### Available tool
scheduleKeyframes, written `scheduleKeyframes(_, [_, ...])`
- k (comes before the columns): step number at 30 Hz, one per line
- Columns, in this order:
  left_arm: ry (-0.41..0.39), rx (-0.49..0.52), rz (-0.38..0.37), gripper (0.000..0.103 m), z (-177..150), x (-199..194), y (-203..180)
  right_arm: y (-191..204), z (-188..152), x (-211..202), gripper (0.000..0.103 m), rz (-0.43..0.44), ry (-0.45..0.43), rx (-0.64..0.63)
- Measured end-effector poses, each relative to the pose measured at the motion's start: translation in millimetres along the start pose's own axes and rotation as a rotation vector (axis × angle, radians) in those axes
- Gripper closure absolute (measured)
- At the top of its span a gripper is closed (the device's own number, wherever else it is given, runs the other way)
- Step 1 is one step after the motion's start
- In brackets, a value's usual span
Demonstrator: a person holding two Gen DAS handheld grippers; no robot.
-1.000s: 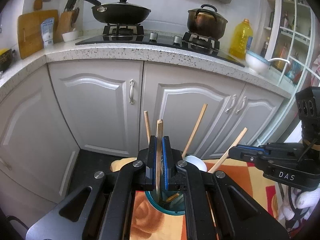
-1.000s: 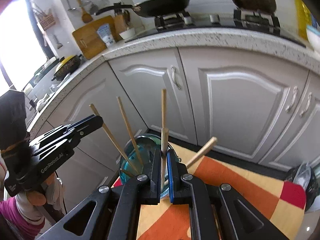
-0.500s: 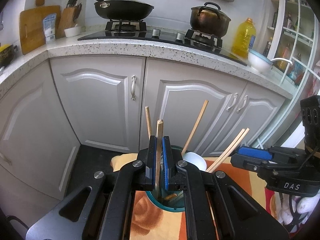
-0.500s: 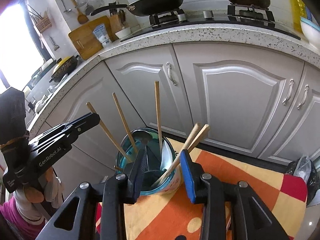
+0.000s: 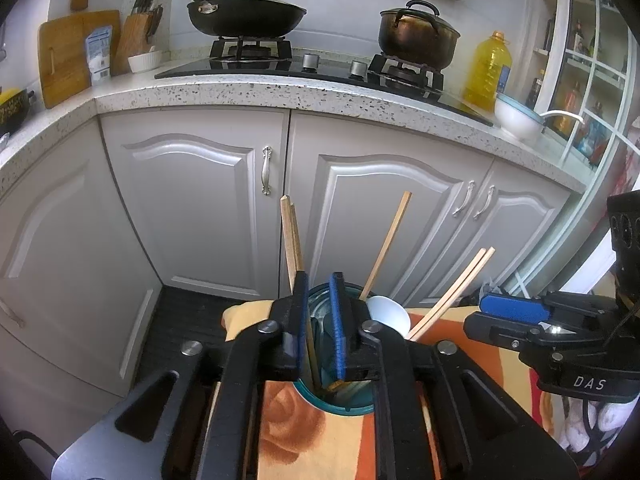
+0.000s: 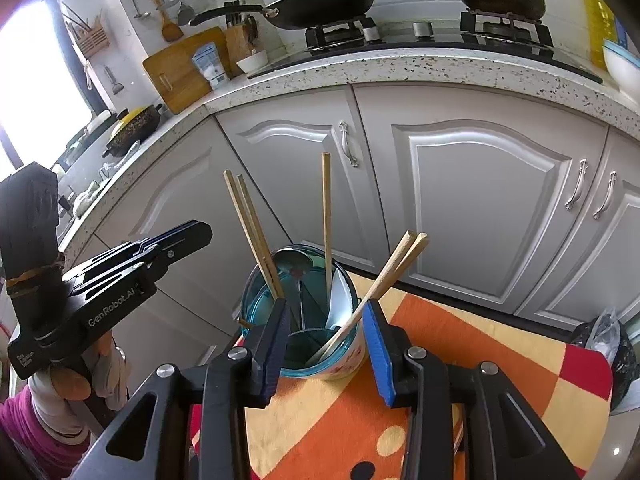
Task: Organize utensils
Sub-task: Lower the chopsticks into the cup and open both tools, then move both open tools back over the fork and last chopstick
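Both claws (image 5: 319, 328) (image 6: 326, 344) parted over holder (image 6: 352, 356)

Free room and obstacles above the teal holder (image 6: 256, 304). Five chopsticks fan outward: a left pair (image 6: 250, 224), one upright (image 6: 327, 216), a right pair (image 6: 394, 268). Open gaps lie between these groups. The left gripper (image 5: 319, 320) flanks the rim; the right gripper (image 6: 326, 344) spans it, jaws apart. Cabinet doors (image 6: 480, 200) stand behind.
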State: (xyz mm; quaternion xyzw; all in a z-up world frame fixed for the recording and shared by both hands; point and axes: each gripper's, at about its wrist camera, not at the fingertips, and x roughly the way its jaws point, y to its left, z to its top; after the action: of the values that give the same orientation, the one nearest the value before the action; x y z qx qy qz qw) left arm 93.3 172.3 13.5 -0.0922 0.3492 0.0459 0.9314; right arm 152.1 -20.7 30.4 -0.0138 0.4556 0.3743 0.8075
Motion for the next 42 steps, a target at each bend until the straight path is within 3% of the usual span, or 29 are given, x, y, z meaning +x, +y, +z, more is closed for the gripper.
scheduleKeyframes(5, [-0.010,-0.008,-0.003,0.065,-2,-6,0,0,-2,-2,0.066,0.000,0.002,0.005])
scheduleKeyframes(14, [-0.059,-0.008,-0.041,0.064,-10,-45,0,-7,-25,-29,0.062,-0.025,0.001,-0.019])
scheduleKeyframes(20, [-0.079,0.042,-0.089,0.064,-20,-72,-12,-46,-67,-29,0.062,-0.106,0.069,0.024])
scheduleKeyframes(24, [-0.037,0.069,-0.125,0.064,-33,-72,-28,-87,-102,2,0.062,-0.181,0.162,0.097])
scheduleKeyframes(28, [0.027,0.096,-0.152,0.064,-50,-58,-47,-124,-121,30,0.068,-0.178,0.198,0.201])
scheduleKeyframes(35, [0.131,0.122,-0.175,0.064,-76,-25,-75,-155,-108,69,0.075,-0.200,0.214,0.244])
scheduleKeyframes(42, [0.233,0.150,-0.188,0.064,-95,10,-103,-169,-100,100,0.090,-0.215,0.243,0.245])
